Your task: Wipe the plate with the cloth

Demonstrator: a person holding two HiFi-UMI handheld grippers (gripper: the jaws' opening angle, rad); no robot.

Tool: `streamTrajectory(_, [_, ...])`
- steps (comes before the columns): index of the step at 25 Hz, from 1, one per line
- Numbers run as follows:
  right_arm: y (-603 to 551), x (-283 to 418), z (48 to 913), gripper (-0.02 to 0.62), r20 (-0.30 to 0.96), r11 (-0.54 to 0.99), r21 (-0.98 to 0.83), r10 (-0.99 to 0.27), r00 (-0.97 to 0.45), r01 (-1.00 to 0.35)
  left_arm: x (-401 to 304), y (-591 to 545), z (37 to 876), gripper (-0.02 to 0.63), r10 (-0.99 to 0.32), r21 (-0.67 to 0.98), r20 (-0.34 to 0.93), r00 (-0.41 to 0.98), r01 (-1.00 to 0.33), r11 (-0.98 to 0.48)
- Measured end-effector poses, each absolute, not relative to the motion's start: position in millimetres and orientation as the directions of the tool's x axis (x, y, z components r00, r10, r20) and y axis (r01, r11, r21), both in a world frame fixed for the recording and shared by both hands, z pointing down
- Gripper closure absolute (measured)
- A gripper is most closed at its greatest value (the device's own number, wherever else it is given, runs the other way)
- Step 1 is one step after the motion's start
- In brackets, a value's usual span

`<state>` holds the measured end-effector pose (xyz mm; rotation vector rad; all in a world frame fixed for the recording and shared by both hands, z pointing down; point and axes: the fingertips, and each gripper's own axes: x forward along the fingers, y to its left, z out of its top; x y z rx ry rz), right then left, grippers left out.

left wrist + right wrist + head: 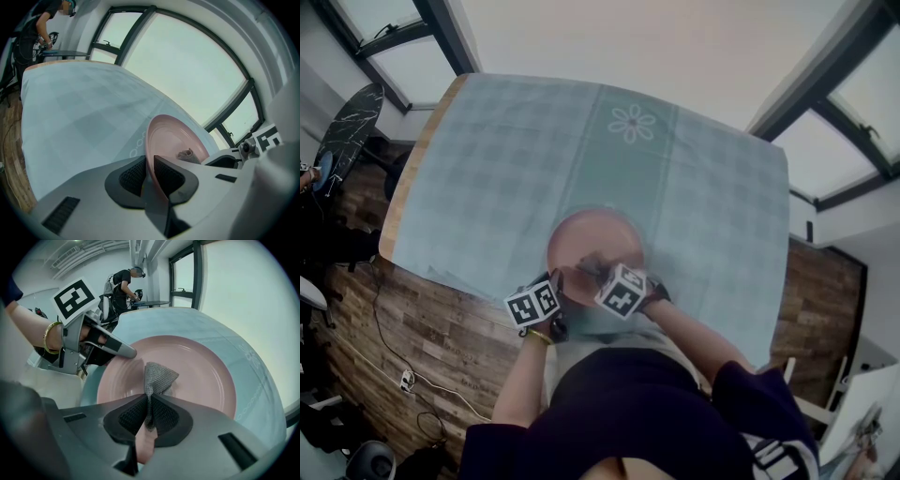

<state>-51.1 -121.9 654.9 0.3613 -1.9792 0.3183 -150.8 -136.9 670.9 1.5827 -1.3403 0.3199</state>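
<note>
Round glossy pink plate point(197, 371) on teal checked tablecloth point(487, 169). L gripper point(150, 173) clamps its rim. R gripper point(149, 414) pinches grey knit cloth point(158, 376), bunched on plate's face.

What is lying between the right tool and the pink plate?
The grey cloth: the right tool is shut on it, and its free end spreads over the inside of the plate. The right gripper view shows this.

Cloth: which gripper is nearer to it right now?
Right. The right gripper is shut on the cloth, holding it over the plate. The left gripper clamps the plate's rim, apart from the cloth.
</note>
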Motion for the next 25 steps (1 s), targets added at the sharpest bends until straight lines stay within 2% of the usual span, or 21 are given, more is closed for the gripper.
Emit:
streamTrajectory(19, [-73.0, -61.1, 653.0, 0.563, 0.914, 0.937, -0.194, 0.065, -0.4, -0.292, -150.6, -136.0, 670.2, 0.54, -0.594, 0.507, 0.722, 0.354, -0.855, 0.107])
streamTrajectory(25, [-66.8, -60.3, 652.9, 0.563, 0.906, 0.922, -0.224, 0.077, -0.417, -0.316, -150.7, -134.9, 670.4, 0.54, -0.593, 0.509, 0.722, 0.356, -0.854, 0.108])
